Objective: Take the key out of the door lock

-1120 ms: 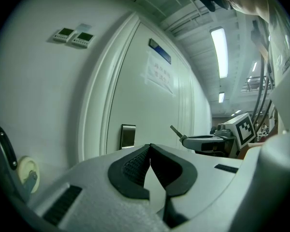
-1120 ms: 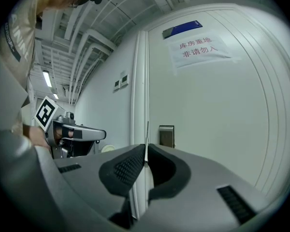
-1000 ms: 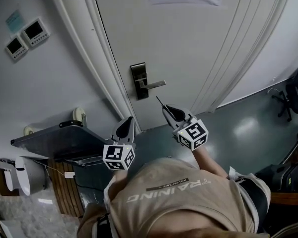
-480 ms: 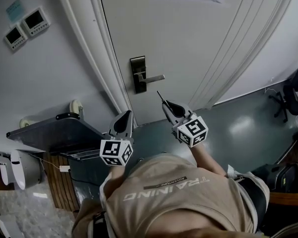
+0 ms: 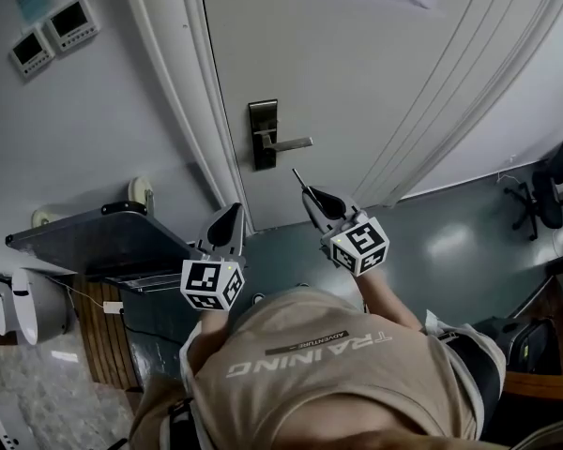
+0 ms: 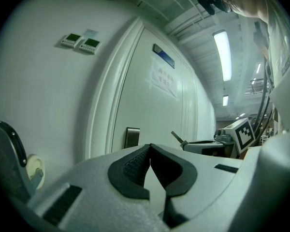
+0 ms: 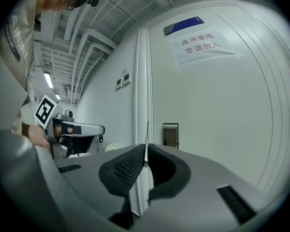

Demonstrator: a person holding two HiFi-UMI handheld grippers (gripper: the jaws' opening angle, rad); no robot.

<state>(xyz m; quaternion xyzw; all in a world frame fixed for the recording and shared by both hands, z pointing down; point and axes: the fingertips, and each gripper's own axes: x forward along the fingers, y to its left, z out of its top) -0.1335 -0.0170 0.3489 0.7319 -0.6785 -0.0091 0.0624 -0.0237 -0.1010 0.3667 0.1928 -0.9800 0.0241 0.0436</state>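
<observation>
A: What is the biggest thing in front of the two grippers?

B: The white door [image 5: 357, 82]. It is straight ahead of both of them, and it is closed. On it is the dark lock plate [image 5: 263, 135], ahead of the right gripper's tip and apart from it. The silver handle [image 5: 293, 142] sticks out sideways from the plate.

A: And the grippers?

B: The left gripper [image 6: 150, 148] has its jaws pressed together at the tips, with nothing in them. It hangs beside the right one. The right gripper [image 5: 307, 193] is squeezed on the key [image 7: 146, 138].

A: So the key is not in the lock?

B: No. It pokes out past the right jaws and points toward the door, but it does not touch it.

A: How will it handle?

B: I think it is light, hard and thin. It looks like smooth metal, so it could slip or twist. I cannot see how much of it sits inside the jaws. A flat, firm squeeze on the end in the pads should hold it. It won't break, but it is tiny and easy to drop.
</observation>
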